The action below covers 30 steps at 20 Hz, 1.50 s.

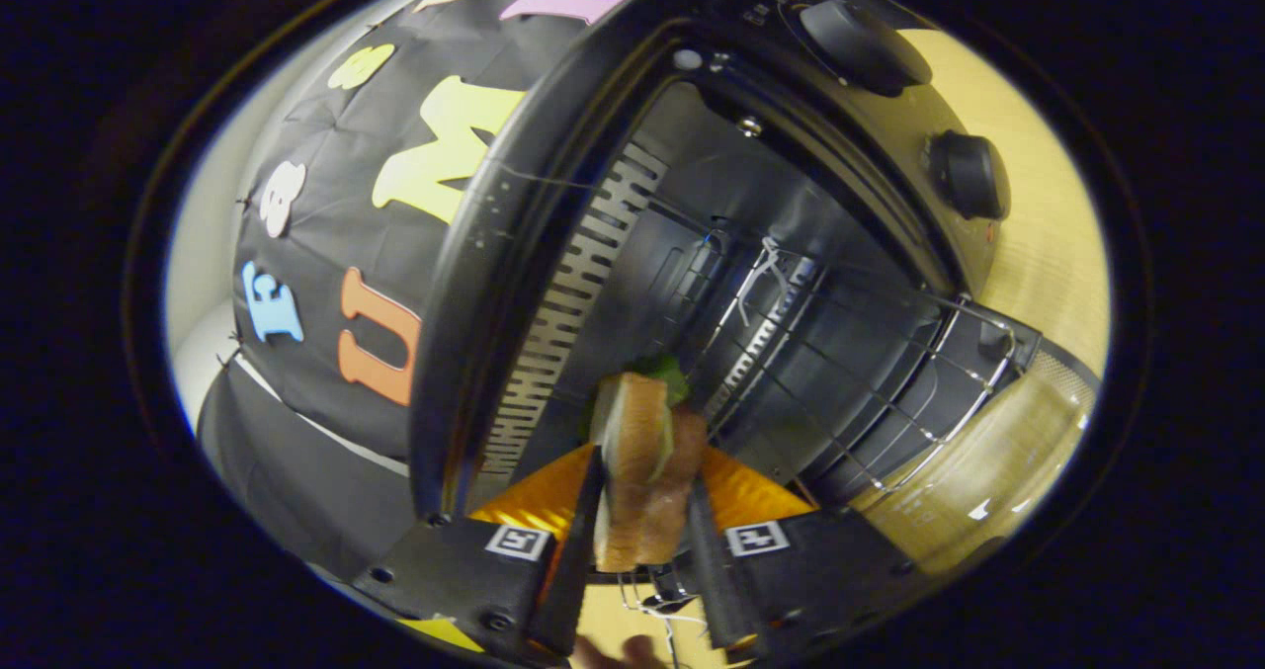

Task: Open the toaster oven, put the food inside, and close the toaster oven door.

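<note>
Sandwich (640, 471): clamped between both fingers, standing on edge, a bit of green leaf poking out its far end; it sits right at the toaster oven's mouth
Gripper (642, 536): closed on the sandwich, one finger pressing each bread face
Toaster oven (692, 234): seen tilted; cavity wide open just beyond the sandwich
Wire rack (850, 373): inside the oven, beside and beyond the sandwich
Door (988, 481): swung open, glass catching light
Knobs (860, 46): two on the oven's control panel, well past the sandwich

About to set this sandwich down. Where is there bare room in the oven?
The wire rack ahead of the fingers lies bare between the slotted wall and the open door. It is tight at the gripper, shut on the sandwich.
</note>
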Each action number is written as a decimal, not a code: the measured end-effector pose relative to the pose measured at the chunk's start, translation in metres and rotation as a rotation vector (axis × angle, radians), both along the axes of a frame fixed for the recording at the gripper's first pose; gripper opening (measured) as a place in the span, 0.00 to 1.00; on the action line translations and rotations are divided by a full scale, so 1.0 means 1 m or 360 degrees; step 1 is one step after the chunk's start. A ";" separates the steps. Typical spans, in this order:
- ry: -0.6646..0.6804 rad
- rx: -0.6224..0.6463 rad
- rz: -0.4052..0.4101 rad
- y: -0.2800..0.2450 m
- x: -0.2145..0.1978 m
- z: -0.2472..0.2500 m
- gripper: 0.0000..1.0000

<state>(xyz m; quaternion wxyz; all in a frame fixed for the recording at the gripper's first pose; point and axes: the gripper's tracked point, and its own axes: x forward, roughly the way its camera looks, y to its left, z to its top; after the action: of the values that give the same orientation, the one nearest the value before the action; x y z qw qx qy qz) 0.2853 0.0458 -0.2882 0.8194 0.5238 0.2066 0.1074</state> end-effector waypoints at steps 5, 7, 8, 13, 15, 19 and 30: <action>0.0023 -0.0315 -0.0054 -0.028 -0.006 -0.005 0.69; 0.0027 -0.0503 -0.0041 -0.036 -0.009 -0.002 0.79; 0.0040 -0.0568 -0.0045 -0.042 -0.010 -0.003 0.84; 0.0073 -0.0605 -0.0012 -0.052 -0.032 0.008 1.00; 0.0067 -0.0647 0.0029 -0.055 -0.046 0.016 1.00; -0.0004 -0.0923 0.0063 -0.075 -0.073 0.021 1.00; -0.0220 -0.1455 0.0161 -0.073 -0.178 -0.014 1.00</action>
<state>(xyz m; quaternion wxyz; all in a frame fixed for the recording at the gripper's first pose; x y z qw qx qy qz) 0.1077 -0.0274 -0.3027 0.9718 0.0896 0.2031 0.0798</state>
